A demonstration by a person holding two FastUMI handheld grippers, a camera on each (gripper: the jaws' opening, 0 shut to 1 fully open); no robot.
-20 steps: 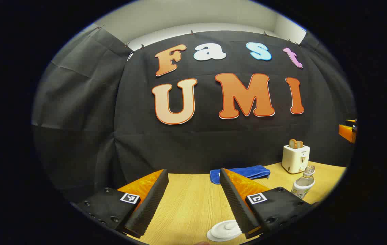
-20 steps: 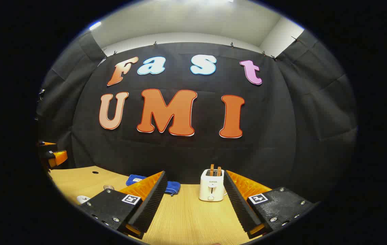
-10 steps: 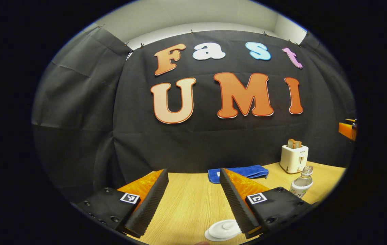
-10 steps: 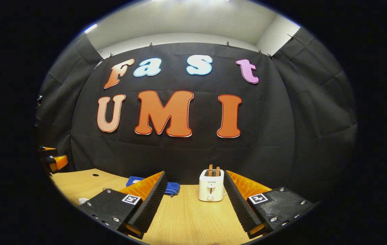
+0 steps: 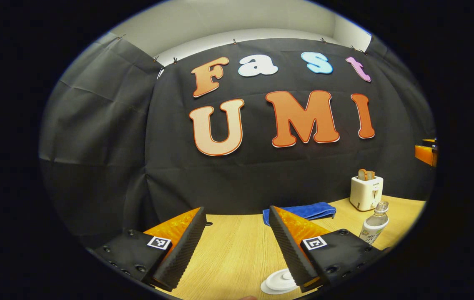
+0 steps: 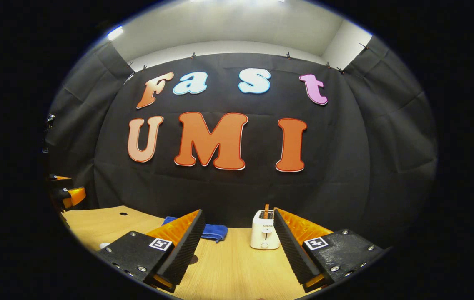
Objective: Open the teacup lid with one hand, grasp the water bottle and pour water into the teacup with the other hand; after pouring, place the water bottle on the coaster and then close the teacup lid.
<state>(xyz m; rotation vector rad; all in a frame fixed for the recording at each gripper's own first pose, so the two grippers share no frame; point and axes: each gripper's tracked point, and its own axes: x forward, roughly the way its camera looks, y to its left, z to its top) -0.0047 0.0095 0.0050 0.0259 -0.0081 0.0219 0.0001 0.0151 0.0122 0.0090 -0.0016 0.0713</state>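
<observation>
Pale wooden table (image 5: 237,246) carries a round white teacup lid (image 5: 279,281) at five o'clock beneath the left gripper (image 5: 237,246), jaws wide and empty like the right gripper (image 6: 237,246), so lifting the lid looks next.

Both cameras ride low over the table (image 5: 237,246), facing the booth's back cloth wall. The left gripper view sits leftward, the toaster (image 5: 366,192) far to its right; the right gripper view meets that toaster (image 6: 264,235) nearly head-on. Both share the blue towel (image 5: 303,211).
</observation>
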